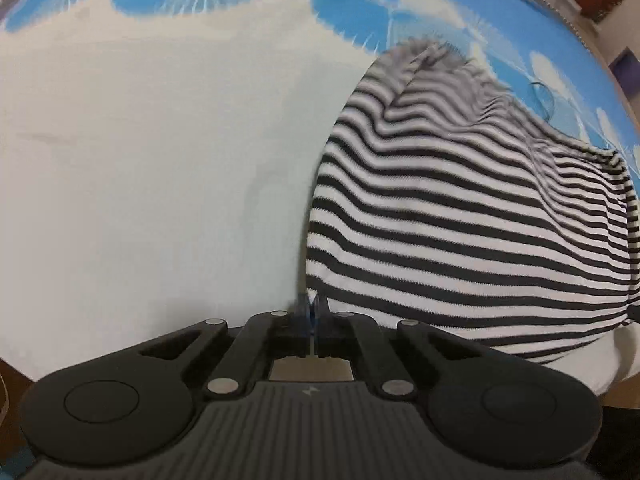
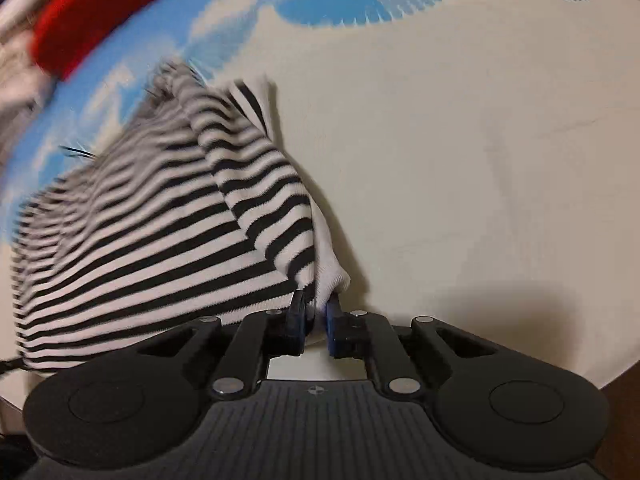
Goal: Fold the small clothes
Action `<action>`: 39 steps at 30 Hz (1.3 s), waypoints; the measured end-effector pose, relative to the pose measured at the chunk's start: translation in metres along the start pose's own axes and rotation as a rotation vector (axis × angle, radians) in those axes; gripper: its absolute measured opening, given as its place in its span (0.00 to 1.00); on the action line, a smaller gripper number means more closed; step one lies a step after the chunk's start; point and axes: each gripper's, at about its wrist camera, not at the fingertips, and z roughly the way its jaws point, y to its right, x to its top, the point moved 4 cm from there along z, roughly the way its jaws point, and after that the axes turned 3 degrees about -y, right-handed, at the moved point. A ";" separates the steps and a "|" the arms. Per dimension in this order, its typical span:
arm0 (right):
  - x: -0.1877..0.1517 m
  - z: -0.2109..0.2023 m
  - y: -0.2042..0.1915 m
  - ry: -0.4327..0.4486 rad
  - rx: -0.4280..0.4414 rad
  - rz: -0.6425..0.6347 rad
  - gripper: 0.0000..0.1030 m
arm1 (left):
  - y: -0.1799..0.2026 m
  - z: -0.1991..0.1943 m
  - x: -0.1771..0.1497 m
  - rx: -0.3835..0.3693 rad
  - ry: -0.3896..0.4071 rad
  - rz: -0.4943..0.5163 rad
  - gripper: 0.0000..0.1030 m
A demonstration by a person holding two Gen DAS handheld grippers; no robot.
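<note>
Your left gripper [image 1: 313, 312] is pinched closed on the near corner of the striped top [image 1: 460, 216], which drapes away to the right over the cloth [image 1: 160, 160]. Your right gripper [image 2: 316, 316] clamps a bunched white hem of the top [image 2: 160, 232]; the fabric trails left, blurred. A red item [image 2: 100, 4] lies beyond.

Black-and-white striped garment [image 1: 460, 220]; cream, blue-flowered cloth [image 1: 140, 160].

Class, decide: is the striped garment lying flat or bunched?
Bunched: the striped garment rises in folds, its corners pinched by the left gripper and right gripper.
</note>
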 end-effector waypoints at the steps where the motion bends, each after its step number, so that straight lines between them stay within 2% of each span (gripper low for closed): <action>1: 0.001 0.000 -0.004 0.006 -0.006 -0.011 0.12 | 0.003 -0.009 0.002 0.008 0.054 0.010 0.02; 3: 0.003 -0.006 -0.012 0.039 -0.033 -0.043 0.17 | 0.004 -0.025 0.005 -0.018 0.144 0.008 0.06; 4: 0.004 -0.011 -0.016 0.075 -0.057 -0.065 0.23 | 0.007 -0.032 0.007 -0.054 0.181 -0.004 0.06; 6: 0.009 -0.022 -0.024 0.163 -0.076 -0.115 0.27 | 0.023 -0.037 0.012 -0.136 0.224 0.007 0.06; 8: 0.015 -0.025 -0.031 0.196 -0.036 -0.124 0.29 | 0.048 -0.037 0.018 -0.204 0.235 0.066 0.06; 10: 0.020 -0.015 -0.035 0.170 -0.009 -0.138 0.29 | 0.074 -0.027 0.020 -0.241 0.202 0.132 0.08; 11: 0.021 -0.009 -0.035 0.155 -0.035 -0.147 0.26 | 0.082 -0.019 0.020 -0.241 0.178 0.155 0.10; 13: 0.024 0.003 -0.035 0.130 -0.072 -0.156 0.04 | 0.095 -0.001 0.020 -0.203 0.125 0.198 0.10; 16: 0.032 0.004 -0.028 0.159 -0.086 -0.084 0.04 | 0.099 0.021 0.017 -0.129 0.056 0.224 0.16; 17: 0.034 0.005 -0.025 0.158 -0.088 -0.055 0.04 | 0.096 0.030 0.016 -0.105 0.028 0.216 0.21; 18: 0.035 0.007 -0.021 0.155 -0.089 -0.030 0.04 | 0.092 0.037 0.015 -0.089 0.003 0.201 0.22; 20: 0.030 0.007 -0.017 0.145 -0.104 -0.006 0.04 | 0.087 0.038 0.018 -0.101 0.001 0.162 0.22; 23: 0.029 0.005 -0.020 0.147 -0.106 -0.009 0.06 | 0.078 0.024 0.020 -0.155 0.049 0.116 0.22; 27: 0.033 -0.021 -0.032 0.292 -0.069 -0.068 0.15 | 0.059 0.012 0.020 -0.188 0.063 0.031 0.22; 29: 0.028 -0.028 -0.044 0.321 -0.019 -0.136 0.18 | 0.049 0.010 0.019 -0.188 0.060 0.001 0.22; 31: 0.021 -0.022 -0.052 0.263 0.050 -0.189 0.19 | 0.046 0.005 0.018 -0.189 0.062 -0.021 0.22; 33: 0.011 -0.011 -0.060 0.183 0.074 -0.250 0.19 | 0.043 0.000 0.016 -0.198 0.067 -0.044 0.22; 35: 0.000 0.005 -0.061 0.082 0.027 -0.313 0.24 | 0.037 -0.004 0.011 -0.208 0.067 -0.068 0.22; 37: -0.011 0.026 -0.050 -0.034 -0.078 -0.332 0.23 | 0.031 -0.005 0.007 -0.216 0.056 -0.095 0.22; 39: -0.012 0.022 -0.046 -0.015 -0.076 -0.336 0.23 | 0.025 -0.002 0.002 -0.224 0.029 -0.132 0.22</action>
